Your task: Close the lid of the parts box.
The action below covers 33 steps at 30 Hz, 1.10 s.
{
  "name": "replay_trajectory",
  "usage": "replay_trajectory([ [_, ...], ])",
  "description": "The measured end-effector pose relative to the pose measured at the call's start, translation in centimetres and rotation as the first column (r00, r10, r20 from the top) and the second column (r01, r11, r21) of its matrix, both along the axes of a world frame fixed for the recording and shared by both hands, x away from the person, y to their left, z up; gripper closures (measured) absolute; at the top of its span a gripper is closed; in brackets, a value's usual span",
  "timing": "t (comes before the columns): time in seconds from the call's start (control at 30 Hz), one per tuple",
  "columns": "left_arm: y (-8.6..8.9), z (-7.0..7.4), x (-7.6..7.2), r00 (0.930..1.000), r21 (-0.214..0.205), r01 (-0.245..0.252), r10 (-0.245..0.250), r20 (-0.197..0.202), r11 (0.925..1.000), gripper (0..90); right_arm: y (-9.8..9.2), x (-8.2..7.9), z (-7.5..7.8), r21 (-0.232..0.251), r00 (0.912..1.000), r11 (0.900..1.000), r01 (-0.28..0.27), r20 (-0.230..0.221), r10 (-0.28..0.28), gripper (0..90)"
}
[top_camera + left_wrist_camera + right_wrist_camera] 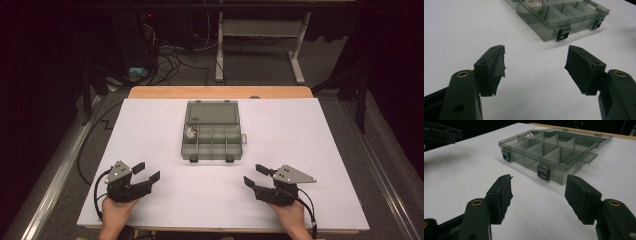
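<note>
A smoky clear compartment box (212, 132) lies open at the middle of the white table, its lid folded back. A small shiny object (190, 132) rests in its far-left compartment. My left gripper (147, 171) is held low at the near left, jaws open and empty, pointing toward the box (564, 17). At the near right, my right gripper (256, 175) is open too, with nothing between its jaws. In the right gripper view the box (554, 150) lies just ahead with two black latches on its near wall. The shiny object (529, 135) shows at the box's far corner.
White paper covers the table (300, 145), with a wooden edge at the far side. Past the table stand a desk frame (260, 30) and loose cables (170, 60) on the floor. A metal rail (60, 170) runs along the left.
</note>
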State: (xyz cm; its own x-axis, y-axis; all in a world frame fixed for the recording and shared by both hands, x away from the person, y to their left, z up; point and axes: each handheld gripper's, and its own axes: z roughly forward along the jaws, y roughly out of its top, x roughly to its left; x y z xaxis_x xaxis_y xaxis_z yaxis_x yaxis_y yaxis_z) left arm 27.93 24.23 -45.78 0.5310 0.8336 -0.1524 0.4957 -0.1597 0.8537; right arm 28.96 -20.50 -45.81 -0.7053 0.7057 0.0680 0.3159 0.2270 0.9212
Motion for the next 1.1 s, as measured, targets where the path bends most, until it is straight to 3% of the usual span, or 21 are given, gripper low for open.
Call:
replay_trajectory([
  [0.37, 0.0, 0.0, 0.0, 1.0, 0.001, 0.0, 0.0, 0.004, 1.0, 32.2, 0.7, 1.4, 0.4, 0.019, 0.9998, 0.9998, -0.001, -0.022, 0.001, 43.0],
  [0.47, 0.0, 0.0, 0.0, 1.0, 0.001, 0.0, -0.001, 0.006, 1.0, 32.4, 0.6, 2.0, 0.6, 0.036, 0.9989, 0.9993, 0.006, -0.048, -0.005, 44.5],
  [0.7, -0.1, 0.0, 0.0, 1.0, 0.004, 0.003, -0.003, 0.005, 1.0, 32.6, 0.6, 3.4, 1.0, 0.022, 0.9948, 0.9997, 0.015, -0.101, -0.013, 49.6],
  [0.87, -0.1, -0.1, 0.0, 1.0, 0.007, 0.006, -0.006, 0.004, 1.0, 32.6, 0.6, 4.6, 1.7, 0.006, 0.9833, 0.9999, 0.016, -0.181, -0.015, 52.9],
  [1.1, -0.2, -0.1, 0.0, 1.0, 0.005, 0.008, -0.008, 0.003, 1.0, 32.6, 1.0, 6.3, 2.8, -0.051, 0.9729, 0.9987, 0.007, -0.23, -0.019, 55.9],
])
